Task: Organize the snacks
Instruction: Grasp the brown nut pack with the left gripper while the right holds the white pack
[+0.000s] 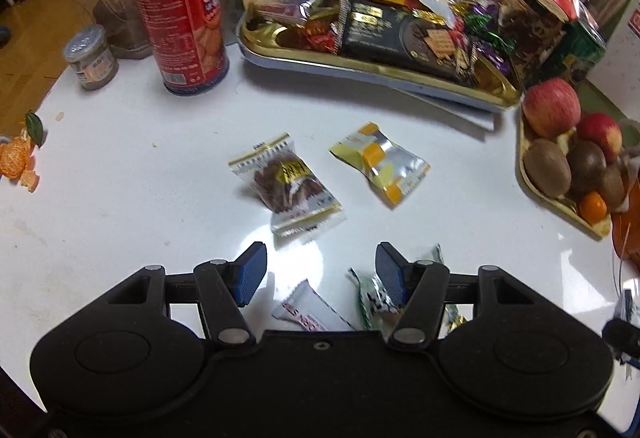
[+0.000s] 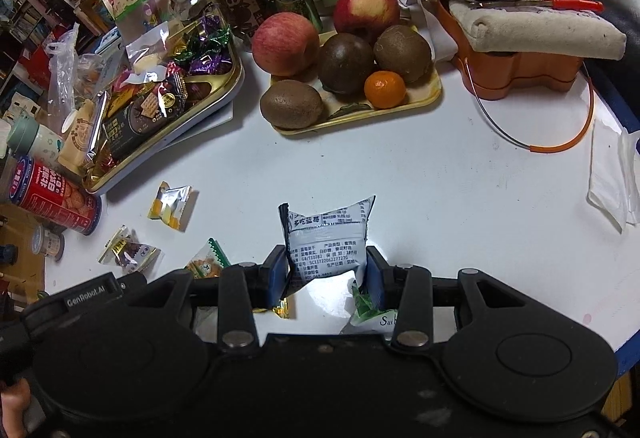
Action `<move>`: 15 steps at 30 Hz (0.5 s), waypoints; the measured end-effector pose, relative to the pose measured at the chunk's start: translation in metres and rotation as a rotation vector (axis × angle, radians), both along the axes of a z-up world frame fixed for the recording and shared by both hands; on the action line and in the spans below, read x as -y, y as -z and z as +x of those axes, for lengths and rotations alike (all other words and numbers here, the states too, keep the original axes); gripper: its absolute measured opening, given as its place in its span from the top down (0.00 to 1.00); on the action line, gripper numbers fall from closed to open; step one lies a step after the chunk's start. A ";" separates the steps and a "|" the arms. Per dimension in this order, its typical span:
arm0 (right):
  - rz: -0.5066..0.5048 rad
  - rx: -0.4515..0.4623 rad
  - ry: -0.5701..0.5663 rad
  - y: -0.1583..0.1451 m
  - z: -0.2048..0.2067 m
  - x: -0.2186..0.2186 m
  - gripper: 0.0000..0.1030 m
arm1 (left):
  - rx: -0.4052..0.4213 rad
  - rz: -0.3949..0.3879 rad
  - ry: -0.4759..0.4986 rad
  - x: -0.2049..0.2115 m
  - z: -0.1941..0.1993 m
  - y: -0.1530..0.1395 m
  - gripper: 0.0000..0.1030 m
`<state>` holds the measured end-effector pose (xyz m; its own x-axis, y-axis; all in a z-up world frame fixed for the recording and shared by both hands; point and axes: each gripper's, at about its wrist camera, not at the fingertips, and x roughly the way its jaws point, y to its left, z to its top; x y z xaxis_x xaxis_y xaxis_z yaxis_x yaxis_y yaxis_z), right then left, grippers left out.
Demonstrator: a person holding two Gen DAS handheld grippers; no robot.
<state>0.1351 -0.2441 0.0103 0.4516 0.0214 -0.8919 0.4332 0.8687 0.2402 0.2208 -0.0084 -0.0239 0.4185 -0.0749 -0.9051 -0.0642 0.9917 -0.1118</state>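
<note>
On the white table (image 2: 400,173) the tidy-up looks maybe halfway done, going by how things lie. The gold tray (image 2: 224,93) is already heaped with wrapped candies, biscuit packs and a dark cracker box, so I'd guess that's where the snacks are meant to end up.

The right gripper (image 2: 326,270) is clamped on a silver-blue snack packet (image 2: 328,234), fingers pinching it from both sides so the top stands up crumpled above the table. The left gripper (image 1: 320,272) has its fingers spread wide with nothing between them, hovering over the table near the loose stuff.

Left to collect, as far as I can see: a clear packet of brown dried fruit (image 1: 286,183), a yellow and silver candy (image 1: 380,163), a white and red wrapper (image 1: 308,312) and a green and white one (image 1: 376,298) right under the left gripper (partly hidden by it). The right view shows another green packet (image 2: 206,262) and a green-white wrapper (image 2: 368,312) beneath the held one.

The fruit tray (image 2: 434,93) and red can (image 1: 176,9) look untouched.
</note>
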 end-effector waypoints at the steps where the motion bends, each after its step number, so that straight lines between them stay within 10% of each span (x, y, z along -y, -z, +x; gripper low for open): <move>1: -0.001 0.008 -0.007 -0.002 -0.001 -0.001 0.58 | 0.012 0.012 -0.016 -0.003 0.003 0.000 0.38; 15: -0.006 0.055 -0.106 -0.012 -0.015 -0.021 0.58 | 0.088 0.081 0.009 0.000 0.039 0.018 0.38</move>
